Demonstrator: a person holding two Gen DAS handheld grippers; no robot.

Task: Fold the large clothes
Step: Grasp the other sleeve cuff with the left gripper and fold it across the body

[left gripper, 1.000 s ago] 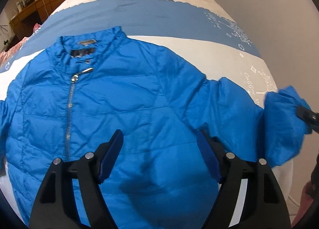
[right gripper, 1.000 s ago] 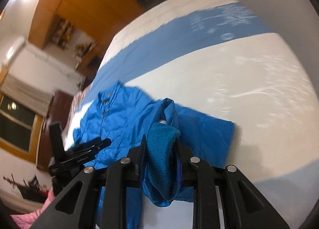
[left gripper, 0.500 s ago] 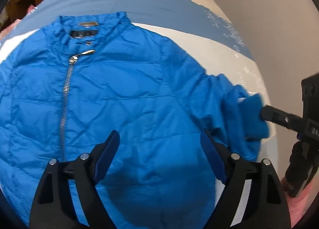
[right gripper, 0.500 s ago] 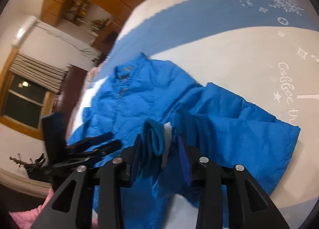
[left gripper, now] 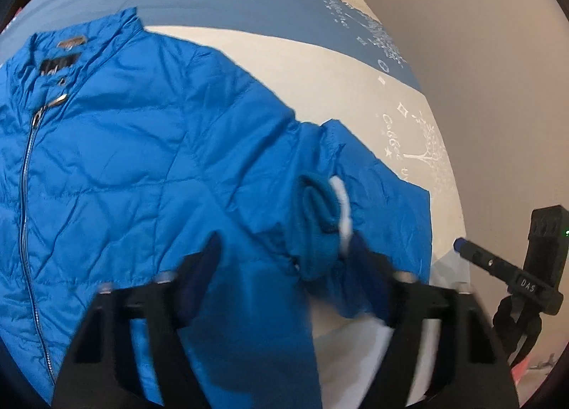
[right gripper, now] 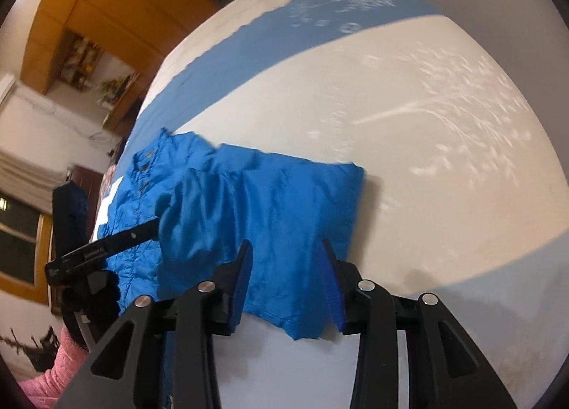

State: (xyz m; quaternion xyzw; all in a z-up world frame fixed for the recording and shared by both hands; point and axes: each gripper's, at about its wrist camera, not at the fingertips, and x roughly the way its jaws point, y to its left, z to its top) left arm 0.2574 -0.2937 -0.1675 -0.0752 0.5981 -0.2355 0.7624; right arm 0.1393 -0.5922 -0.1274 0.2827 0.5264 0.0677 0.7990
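Jacket (left gripper: 135, 174), blue and quilted, lies front-up and zipped on the bed (left gripper: 320, 71), its collar toward the far end. Left gripper (left gripper: 288, 274) points steeply down over the jacket's side, jaws closing with the knit cuff (left gripper: 316, 231) and bunched fabric between them; the blur makes it impossible to tell whether the pads press on the cloth. That sleeve (right gripper: 270, 202) is folded back across itself, so the cuff sits near the body of the jacket and the fold edge lies out on the cream part of the cover. Right gripper (right gripper: 288, 288) tilts down over the folded sleeve from the bed's edge, jaws partly apart and empty, fabric showing below the gap but not pinched. Seen from the left wrist, the right gripper sits beyond the sleeve, off the cloth. A pink sleeve (right gripper: 53, 370) shows behind the left gripper. Wooden cabinets (right gripper: 117, 7) stand past the bed.
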